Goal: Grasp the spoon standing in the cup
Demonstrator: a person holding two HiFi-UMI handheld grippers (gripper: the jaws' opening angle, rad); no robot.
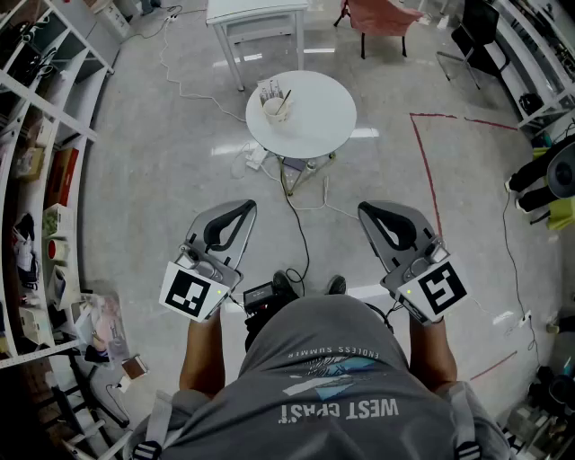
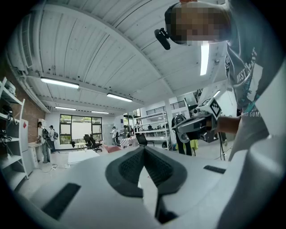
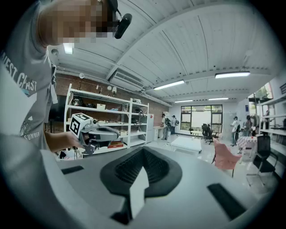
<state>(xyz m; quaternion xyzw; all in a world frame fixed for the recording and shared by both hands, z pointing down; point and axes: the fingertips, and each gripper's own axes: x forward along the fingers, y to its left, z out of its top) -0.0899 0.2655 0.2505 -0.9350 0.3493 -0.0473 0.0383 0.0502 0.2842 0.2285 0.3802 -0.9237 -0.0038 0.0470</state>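
Far ahead in the head view, a pale cup (image 1: 274, 110) stands on a round white table (image 1: 316, 112), with a spoon (image 1: 284, 100) leaning in it. Neither gripper view shows the cup; both look up across the room. My left gripper (image 1: 243, 207) and right gripper (image 1: 367, 208) are held close to my body, well short of the table. The left gripper (image 2: 144, 150) has its jaws closed tip to tip with nothing between them. The right gripper (image 3: 144, 150) looks the same, shut and empty.
A small packet (image 1: 268, 88) stands behind the cup. A white rectangular table (image 1: 256, 13) and a red chair (image 1: 382, 13) lie beyond. Shelving (image 1: 36, 144) lines the left side. Cables (image 1: 296, 216) run under the round table, and red tape (image 1: 424, 162) marks the floor at right.
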